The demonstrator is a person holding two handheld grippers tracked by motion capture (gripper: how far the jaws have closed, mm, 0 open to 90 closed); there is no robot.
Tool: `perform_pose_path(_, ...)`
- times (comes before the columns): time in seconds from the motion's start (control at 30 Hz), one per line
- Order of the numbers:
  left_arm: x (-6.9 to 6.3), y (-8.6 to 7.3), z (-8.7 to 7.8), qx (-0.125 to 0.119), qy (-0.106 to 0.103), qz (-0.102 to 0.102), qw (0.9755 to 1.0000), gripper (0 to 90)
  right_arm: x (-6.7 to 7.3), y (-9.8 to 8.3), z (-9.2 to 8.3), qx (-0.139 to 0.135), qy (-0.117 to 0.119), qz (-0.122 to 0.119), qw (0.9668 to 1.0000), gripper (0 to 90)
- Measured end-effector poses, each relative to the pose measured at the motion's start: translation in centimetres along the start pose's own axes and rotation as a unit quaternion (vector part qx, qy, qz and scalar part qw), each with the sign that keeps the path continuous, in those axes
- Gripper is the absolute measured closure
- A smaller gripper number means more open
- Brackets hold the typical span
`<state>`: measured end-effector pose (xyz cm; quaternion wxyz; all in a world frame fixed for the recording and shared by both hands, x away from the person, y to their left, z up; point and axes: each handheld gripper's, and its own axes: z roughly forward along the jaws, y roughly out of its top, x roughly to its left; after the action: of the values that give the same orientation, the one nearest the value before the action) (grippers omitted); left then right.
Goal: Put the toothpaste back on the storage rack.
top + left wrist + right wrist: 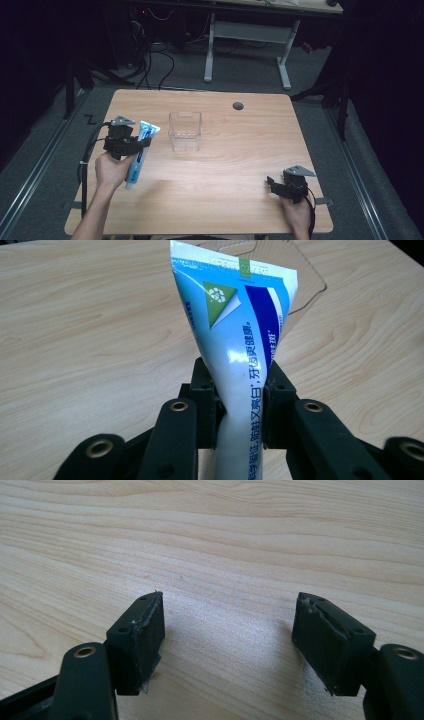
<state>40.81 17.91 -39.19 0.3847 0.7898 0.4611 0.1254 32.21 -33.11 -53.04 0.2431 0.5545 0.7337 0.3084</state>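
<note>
1. Pale wood grain covers the rectangular table [240,165] seen from the high view, where a person's left hand [111,170] holds the black two-jaw left gripper [141,145] above the table's left side. Its jaws are clamped on a blue-and-white plastic toothpaste tube [141,150], which runs tilted from its flat crimped end at the upper right to its lower end near the hand. A clear, square plastic container [185,131] stands open-topped near the table's middle, just to the right of the tube and apart from it. A small round grey grommet [238,106] sits in the tabletop farther back. At the near right corner, the right hand [296,212] keeps the black right gripper [274,184] low over the wood, well apart from the container.

2. Blue, white and green print marks the toothpaste tube [240,355] in the left gripper view, standing up between the left gripper [241,407] pads. The pads [207,407] press on both sides of the tube below its wide crimped end, pinching it narrow. Part of the clear container [305,270] shows behind the tube, on the table [75,340].

3. Bare wood of the table [225,540] lies ahead in the right gripper view. The right gripper [227,630] has its jaws spread wide, with nothing between the worn pads [150,640].
</note>
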Motion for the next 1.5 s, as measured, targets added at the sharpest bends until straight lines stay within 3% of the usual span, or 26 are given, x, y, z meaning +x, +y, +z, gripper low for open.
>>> perform_pose_path(0.43, -1.8, 2.7, 1.1, 0.000, -0.013, 0.022, 0.9997, 73.7, 0.0, 0.0, 0.0, 0.000, 0.000, -0.001, 1.0000, 29.1)
perform_pose_path(0.93, -3.7, 6.1, 1.8, -0.031, -0.040, 0.039, 0.9980, 73.9, 0.0, 0.0, 0.0, 0.000, 0.001, -0.001, 1.0000, 29.1)
perform_pose_path(1.23, -4.8, 8.7, 2.3, -0.052, -0.039, 0.058, 0.9962, 73.9, 0.0, 0.0, 0.0, 0.000, 0.000, 0.000, 1.0000, 29.1)
perform_pose_path(1.5, -5.5, 10.0, 3.4, -0.083, -0.030, 0.056, 0.9945, 73.7, 0.0, 0.0, 0.0, 0.000, 0.000, 0.000, 1.0000, 29.0)
